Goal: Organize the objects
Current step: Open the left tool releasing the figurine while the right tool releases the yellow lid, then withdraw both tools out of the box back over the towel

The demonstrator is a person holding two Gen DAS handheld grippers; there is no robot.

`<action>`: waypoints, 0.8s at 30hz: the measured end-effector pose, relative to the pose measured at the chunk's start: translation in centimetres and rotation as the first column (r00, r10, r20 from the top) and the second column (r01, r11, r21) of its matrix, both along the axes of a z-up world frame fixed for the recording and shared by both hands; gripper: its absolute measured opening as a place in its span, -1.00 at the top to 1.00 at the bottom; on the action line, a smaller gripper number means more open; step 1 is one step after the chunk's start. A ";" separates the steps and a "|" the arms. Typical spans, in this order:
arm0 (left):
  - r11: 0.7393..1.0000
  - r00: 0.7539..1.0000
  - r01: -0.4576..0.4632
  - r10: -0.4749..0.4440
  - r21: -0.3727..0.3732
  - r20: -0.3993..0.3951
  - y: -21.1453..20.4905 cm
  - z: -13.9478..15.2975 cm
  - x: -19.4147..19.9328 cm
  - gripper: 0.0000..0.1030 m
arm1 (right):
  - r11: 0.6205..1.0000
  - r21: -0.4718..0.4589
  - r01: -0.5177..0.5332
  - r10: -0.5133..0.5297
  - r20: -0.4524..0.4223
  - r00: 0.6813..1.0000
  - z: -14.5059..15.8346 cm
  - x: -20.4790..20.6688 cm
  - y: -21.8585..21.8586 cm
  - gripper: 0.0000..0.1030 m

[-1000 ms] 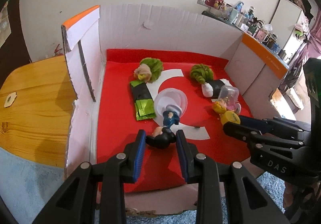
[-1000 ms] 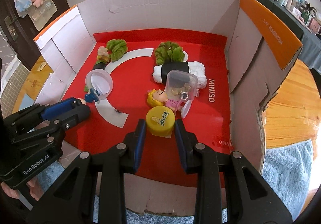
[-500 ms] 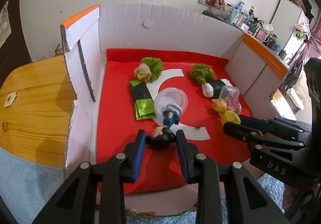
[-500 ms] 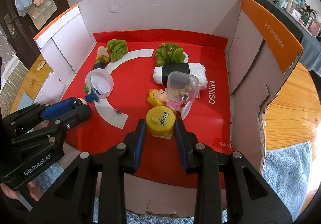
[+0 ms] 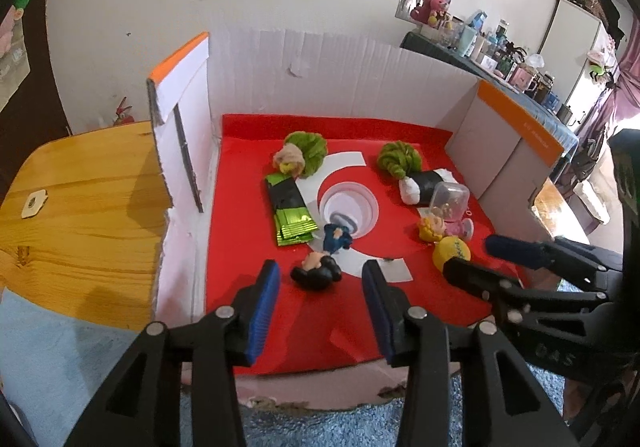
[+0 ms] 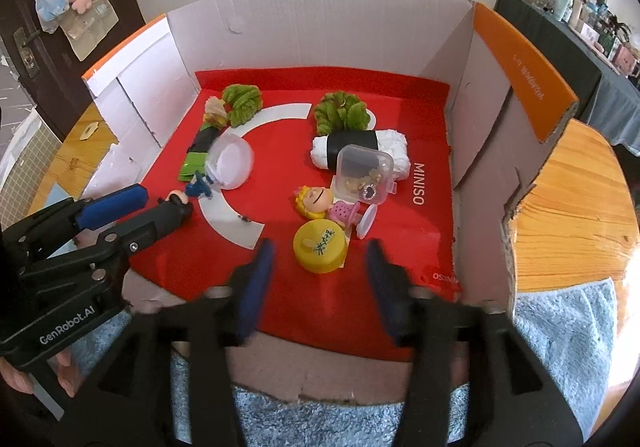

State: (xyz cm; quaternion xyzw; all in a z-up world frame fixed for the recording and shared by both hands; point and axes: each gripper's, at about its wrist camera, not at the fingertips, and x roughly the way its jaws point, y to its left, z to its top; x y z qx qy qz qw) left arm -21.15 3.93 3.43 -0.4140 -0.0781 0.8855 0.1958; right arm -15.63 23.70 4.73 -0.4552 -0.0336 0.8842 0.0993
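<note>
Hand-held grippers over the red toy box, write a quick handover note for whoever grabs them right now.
Left hand-held gripper: open, straddling the black-haired figurine without gripping it.
Right hand-held gripper: open, either side of the yellow cap, not clamped.
Both toys lie on the red mat near the box's front edge; the clear case and clear dome sit further back.
Done: nothing visibly sorted.
Left: close, lift and place each item.
</note>
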 end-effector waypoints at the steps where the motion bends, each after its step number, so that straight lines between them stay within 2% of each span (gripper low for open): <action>1: 1.000 1.000 -0.002 0.002 0.001 -0.002 -0.1 0.1 0.2 0.09 | 1.000 -0.001 -0.003 0.003 -0.004 1.000 0.1 0.1 -0.1 -0.11; 8: 1.000 1.000 -0.015 0.015 -0.002 -0.022 -0.8 0.6 1.4 0.01 | 1.000 -0.001 -0.008 0.008 -0.022 1.000 0.8 1.3 -0.7 -0.12; 11: 1.000 0.999 -0.025 0.025 -0.008 -0.030 -1.0 0.7 1.9 -0.16 | 1.000 0.001 -0.014 0.014 -0.032 0.999 1.0 2.0 -1.1 -0.12; 16: 0.999 0.998 -0.041 0.040 -0.017 -0.043 -1.5 1.0 3.0 -0.22 | 1.000 0.016 -0.018 0.019 -0.050 0.999 1.5 3.3 -1.7 -0.27; 18: 0.999 0.998 -0.046 0.046 -0.019 -0.048 -1.8 1.1 3.4 -0.35 | 1.000 0.017 -0.017 0.018 -0.056 0.998 1.7 3.8 -1.8 -0.29; 21: 0.998 0.997 -0.061 0.059 -0.028 -0.057 -2.2 1.2 4.2 -0.43 | 1.000 0.020 -0.013 0.014 -0.067 0.998 2.0 4.7 -2.1 -0.43; 24: 0.998 0.995 -0.067 0.066 -0.020 -0.069 -2.6 1.4 5.1 -0.48 | 1.000 0.028 -0.011 0.013 -0.081 0.997 2.1 5.8 -2.4 -0.44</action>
